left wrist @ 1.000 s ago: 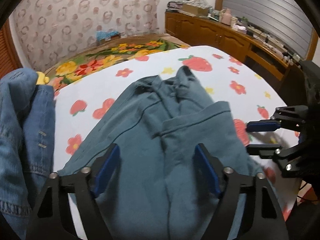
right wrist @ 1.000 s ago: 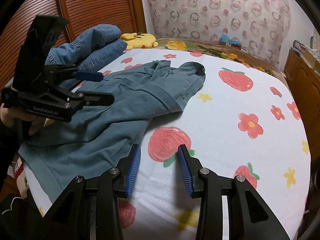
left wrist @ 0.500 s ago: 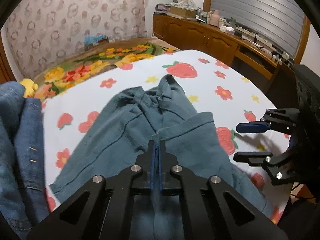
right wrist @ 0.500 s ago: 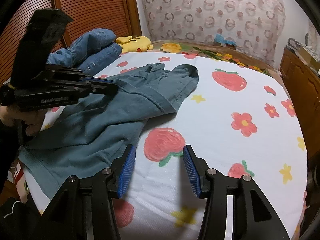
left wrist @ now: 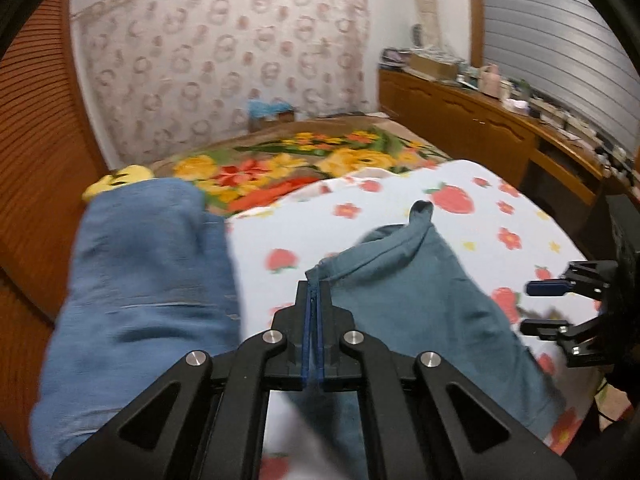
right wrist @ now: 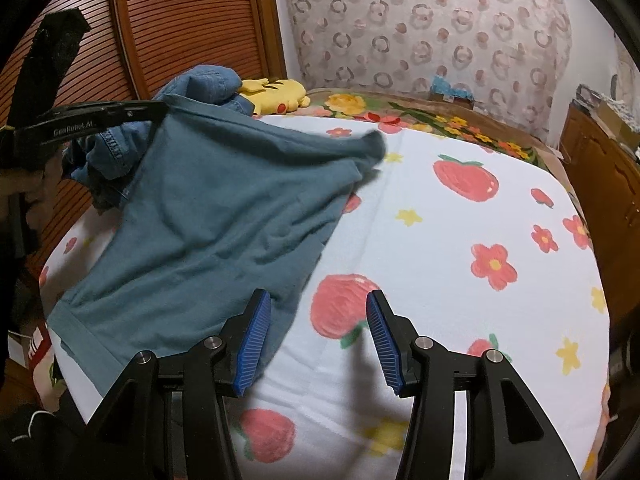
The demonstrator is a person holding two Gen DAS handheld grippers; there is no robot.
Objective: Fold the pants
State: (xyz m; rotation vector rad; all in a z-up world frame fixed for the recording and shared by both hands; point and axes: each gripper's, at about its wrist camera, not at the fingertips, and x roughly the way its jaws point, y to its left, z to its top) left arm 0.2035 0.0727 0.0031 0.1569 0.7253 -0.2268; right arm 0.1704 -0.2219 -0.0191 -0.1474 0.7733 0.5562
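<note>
Teal pants lie spread on the strawberry-print bed sheet. One edge of them is pulled up off the bed. My left gripper is shut on that raised edge, and the cloth hangs down from its pads to the right. In the right wrist view the left gripper is at the upper left, holding the fabric high. My right gripper stands open just above the sheet, its left finger over the pants' near edge, with nothing gripped. It also shows at the right.
A blue denim garment is heaped on the bed's left side, beside a yellow plush toy. A floral blanket covers the far end. A wooden cabinet runs along the right, and a slatted wooden door on the left.
The left gripper went from open over the pants to shut on a fold, then rose and swung left, lifting the cloth. The right gripper's jaws widened slightly and stayed in place.
</note>
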